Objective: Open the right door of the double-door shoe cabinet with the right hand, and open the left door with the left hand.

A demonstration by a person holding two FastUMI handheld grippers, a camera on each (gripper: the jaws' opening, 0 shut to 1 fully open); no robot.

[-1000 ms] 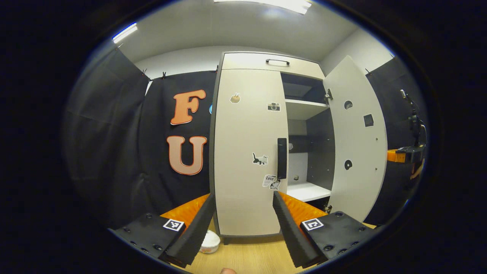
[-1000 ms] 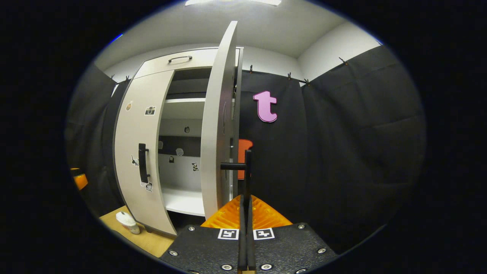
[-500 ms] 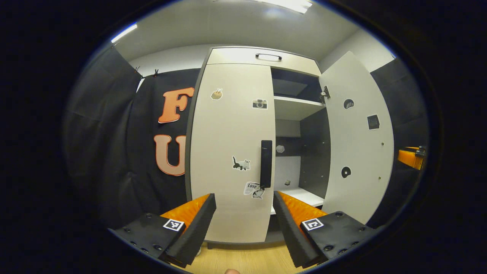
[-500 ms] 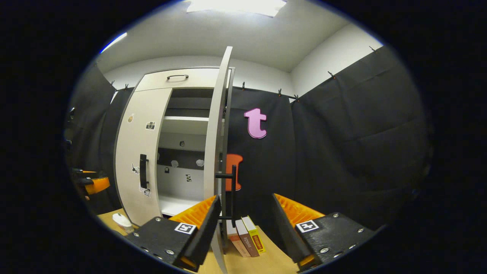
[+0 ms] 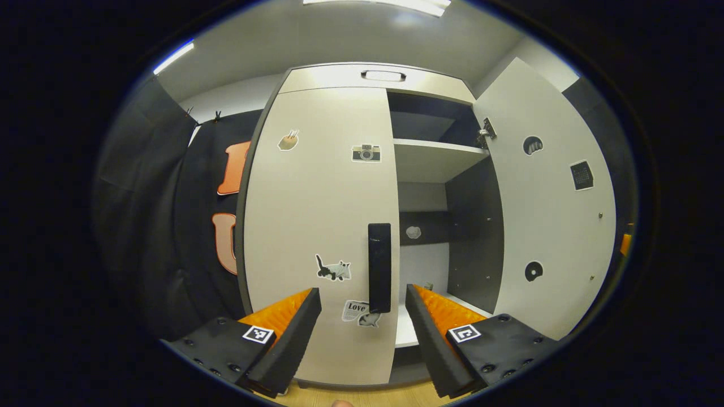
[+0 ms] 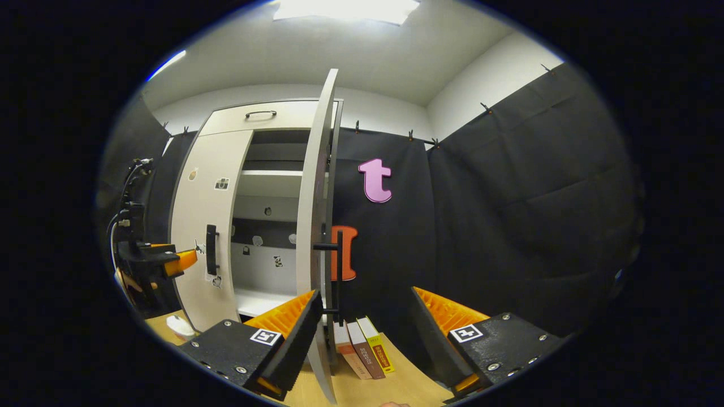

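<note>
Black handle (image 5: 379, 267) on the closed left door (image 5: 319, 226) sits just ahead, between the fingers of the left hand-held gripper (image 5: 362, 333), spread wide and touching nothing. Right door (image 6: 314, 226) stands swung out; the right hand-held gripper (image 6: 365, 339) gapes empty beside its handle (image 6: 337, 271).

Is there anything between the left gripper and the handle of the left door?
Nothing: in the left gripper view, the open left gripper faces the black handle on the shut left door across a bare gap.
</note>
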